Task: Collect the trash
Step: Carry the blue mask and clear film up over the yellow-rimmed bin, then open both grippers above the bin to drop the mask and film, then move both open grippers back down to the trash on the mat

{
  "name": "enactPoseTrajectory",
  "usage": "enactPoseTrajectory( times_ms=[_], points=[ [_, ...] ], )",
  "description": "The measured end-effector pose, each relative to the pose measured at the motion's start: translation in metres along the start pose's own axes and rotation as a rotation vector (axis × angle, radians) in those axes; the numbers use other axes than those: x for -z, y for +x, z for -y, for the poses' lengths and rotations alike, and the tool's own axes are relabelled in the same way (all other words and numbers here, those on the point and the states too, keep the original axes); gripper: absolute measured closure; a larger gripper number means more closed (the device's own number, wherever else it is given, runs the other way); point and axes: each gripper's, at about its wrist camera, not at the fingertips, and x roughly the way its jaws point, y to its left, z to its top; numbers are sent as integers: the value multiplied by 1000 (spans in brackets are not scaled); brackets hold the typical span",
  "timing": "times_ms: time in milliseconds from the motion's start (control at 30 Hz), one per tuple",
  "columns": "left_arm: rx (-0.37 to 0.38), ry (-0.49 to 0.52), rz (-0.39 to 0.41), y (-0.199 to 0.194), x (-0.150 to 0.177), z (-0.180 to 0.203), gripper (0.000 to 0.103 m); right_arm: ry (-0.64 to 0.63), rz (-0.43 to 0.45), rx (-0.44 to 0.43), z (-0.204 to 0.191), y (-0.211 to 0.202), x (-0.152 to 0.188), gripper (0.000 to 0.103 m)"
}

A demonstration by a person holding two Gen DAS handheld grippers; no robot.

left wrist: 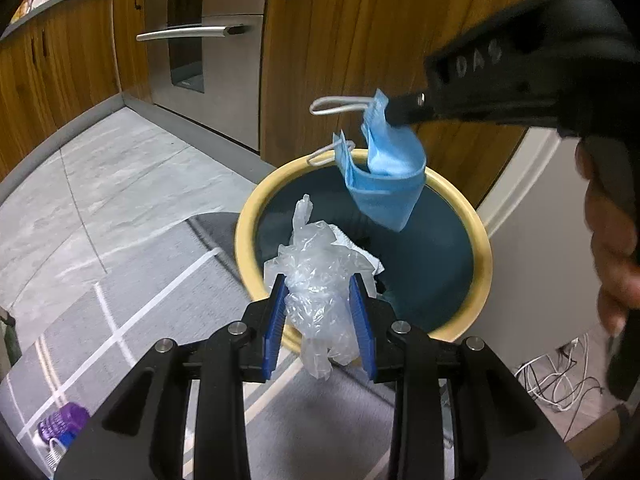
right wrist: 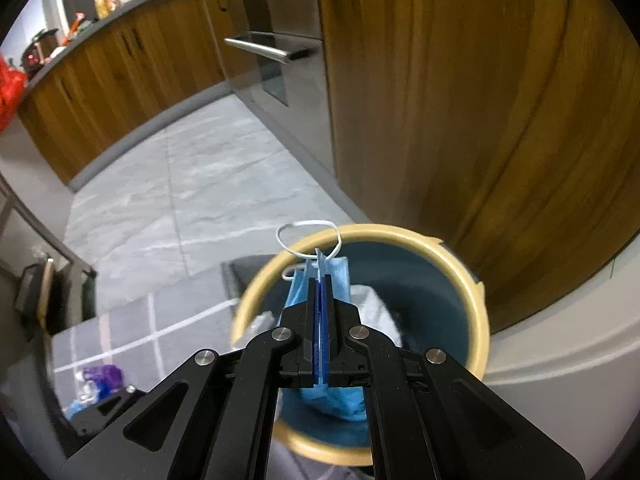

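Observation:
A round bin with a yellow rim and dark blue inside stands on the floor by a wooden cabinet; it also shows in the right wrist view. My left gripper has its jaws apart around a crumpled clear plastic glove that hangs over the bin's near rim. My right gripper is shut on a blue face mask and holds it above the bin. The mask hangs from that gripper in the left wrist view. White crumpled trash lies inside the bin.
A grey rug with white lines lies under the bin. A purple-capped bottle lies on the rug at left. A steel oven and wooden cabinets stand behind. White cables lie on the floor at right, beside a white appliance.

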Motion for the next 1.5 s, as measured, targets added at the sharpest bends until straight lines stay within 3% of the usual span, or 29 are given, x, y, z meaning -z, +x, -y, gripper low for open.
enactPoseTrajectory(
  times_ms=[400, 633, 767, 1000, 1167, 1333, 1500],
  points=[
    [12, 25, -42, 31, -1, 2, 72, 73, -76, 55, 19, 26, 4, 101],
    [21, 5, -36, 32, -3, -2, 64, 74, -71, 53, 22, 26, 3, 99],
    [15, 1, -23, 26, -2, -3, 57, 78, -62, 50, 20, 25, 2, 89],
    [-5, -15, 13, 7, 6, -9, 27, 82, -34, 45, 21, 16, -1, 63],
    [-48, -24, 36, -8, 11, -15, 15, 114, -9, 19, 21, 8, -3, 24],
    [-83, -19, 53, -27, 12, -20, 15, 90, 26, 29, 13, -4, -4, 14],
    [-116, -17, 94, -61, 13, -26, 9, 46, 45, 34, -2, -13, -2, 11]
  ],
)
